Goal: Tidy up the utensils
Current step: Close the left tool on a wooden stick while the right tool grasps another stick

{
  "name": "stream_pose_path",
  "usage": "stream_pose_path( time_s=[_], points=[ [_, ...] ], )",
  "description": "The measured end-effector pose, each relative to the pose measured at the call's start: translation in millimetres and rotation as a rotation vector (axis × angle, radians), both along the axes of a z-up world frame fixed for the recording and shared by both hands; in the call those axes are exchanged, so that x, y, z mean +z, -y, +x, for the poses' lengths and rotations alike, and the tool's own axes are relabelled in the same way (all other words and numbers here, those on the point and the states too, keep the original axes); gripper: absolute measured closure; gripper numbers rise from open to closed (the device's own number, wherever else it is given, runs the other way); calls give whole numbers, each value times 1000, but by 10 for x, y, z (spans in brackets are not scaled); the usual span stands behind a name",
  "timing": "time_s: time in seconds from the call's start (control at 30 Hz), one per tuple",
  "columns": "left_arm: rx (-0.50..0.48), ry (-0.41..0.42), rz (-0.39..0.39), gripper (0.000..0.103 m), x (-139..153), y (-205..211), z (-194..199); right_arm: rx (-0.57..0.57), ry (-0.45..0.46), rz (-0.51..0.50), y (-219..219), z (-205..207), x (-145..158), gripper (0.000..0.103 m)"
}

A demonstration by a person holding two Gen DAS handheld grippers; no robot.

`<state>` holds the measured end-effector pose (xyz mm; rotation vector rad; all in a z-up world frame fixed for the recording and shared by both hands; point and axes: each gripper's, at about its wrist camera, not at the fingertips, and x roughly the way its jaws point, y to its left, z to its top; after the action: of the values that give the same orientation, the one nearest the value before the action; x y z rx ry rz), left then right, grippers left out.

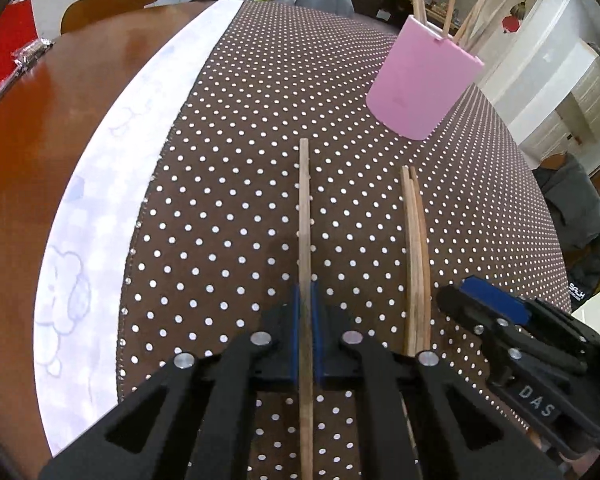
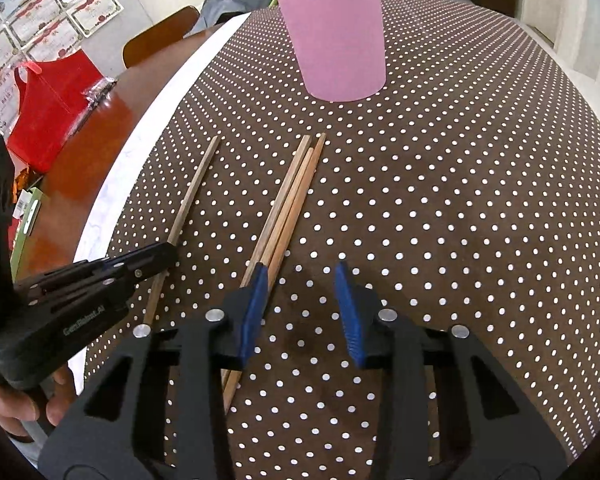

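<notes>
1. Left of the pink holder (image 2: 334, 36) and nearer the viewer, the left claw (image 1: 305, 322) is pressed together on a single chopstick (image 1: 304, 216), pinching it partway along its length while it lies on the polka-dot cloth (image 1: 240, 160) covering the bench. Long ends stick out both sides of the pads. My judgement: on lifting, the stick could pivot in the pads and swing, since the pinch is narrow and the wood is smooth.

2. Between that stick and the holder's near side lies a bundle of chopsticks (image 2: 290, 204), three or so, touching each other, their far ends pointing toward the holder.

3. The right claw (image 2: 302, 312) stands spread, its left pad resting just beside or on the bundle's near end, its right pad over bare cloth. No stick sits between the pads. Risk: closing here would catch nothing, or nudge the bundle sideways and scatter it.

4. The two claws are near each other; a lift by one could knock the other or drag the loose sticks.

5. The holder stands upright, already crowded with sticks leaning outward. Risk: an arriving chopstick may jam against them or tip the light cup.
</notes>
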<state>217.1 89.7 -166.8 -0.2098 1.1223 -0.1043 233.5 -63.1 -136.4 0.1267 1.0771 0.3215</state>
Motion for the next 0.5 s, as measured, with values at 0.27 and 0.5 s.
stream_pose_path(
  time_s=[0.27,0.5],
  points=[
    [-5,-1,-5,97,-35,6,10,-4,0,-58,-191,106,-36,71],
    [2,-2,-10,97,-39,-16,-2,-3,7,-143,-420,244,-58,72]
  ],
)
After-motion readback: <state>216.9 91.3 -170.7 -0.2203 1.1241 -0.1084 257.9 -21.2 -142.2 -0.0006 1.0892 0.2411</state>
